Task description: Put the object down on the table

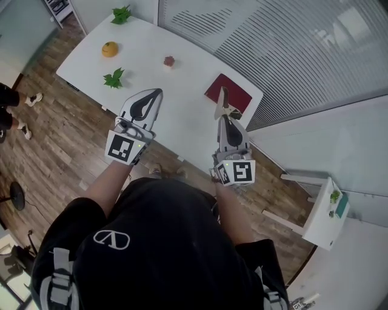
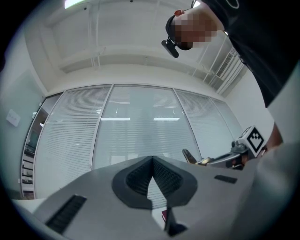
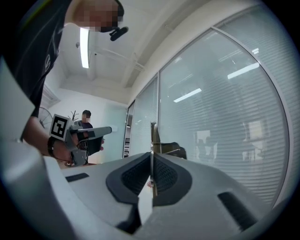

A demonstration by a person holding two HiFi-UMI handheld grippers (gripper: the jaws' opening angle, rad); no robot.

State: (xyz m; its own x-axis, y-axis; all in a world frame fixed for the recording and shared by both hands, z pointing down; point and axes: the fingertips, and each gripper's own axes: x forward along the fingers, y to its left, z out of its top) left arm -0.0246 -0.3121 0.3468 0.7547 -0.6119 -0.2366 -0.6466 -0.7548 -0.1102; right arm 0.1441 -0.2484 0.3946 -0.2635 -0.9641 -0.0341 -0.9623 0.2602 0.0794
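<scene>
My right gripper (image 1: 226,118) is shut on a thin flat brass-coloured utensil (image 1: 223,99), which sticks out forward over the near right part of the white table (image 1: 182,91). In the right gripper view the pads (image 3: 140,176) pinch that utensil (image 3: 153,133) edge-on, and its blade rises above the gripper (image 3: 151,158). My left gripper (image 1: 156,93) hovers over the table's near edge to the left, shut with nothing in it. Its pads (image 2: 138,178) meet at the tip (image 2: 152,159) in the left gripper view, where the utensil (image 2: 189,156) also shows at right.
A dark red mat (image 1: 229,91) lies just beyond the utensil's tip. Farther off sit a small red item (image 1: 169,60), an orange (image 1: 110,49) and two green leaf sprigs (image 1: 114,78) (image 1: 121,14). Glass partitions stand behind the table. A white stand (image 1: 324,212) is at right; a person's feet (image 1: 27,100) at left.
</scene>
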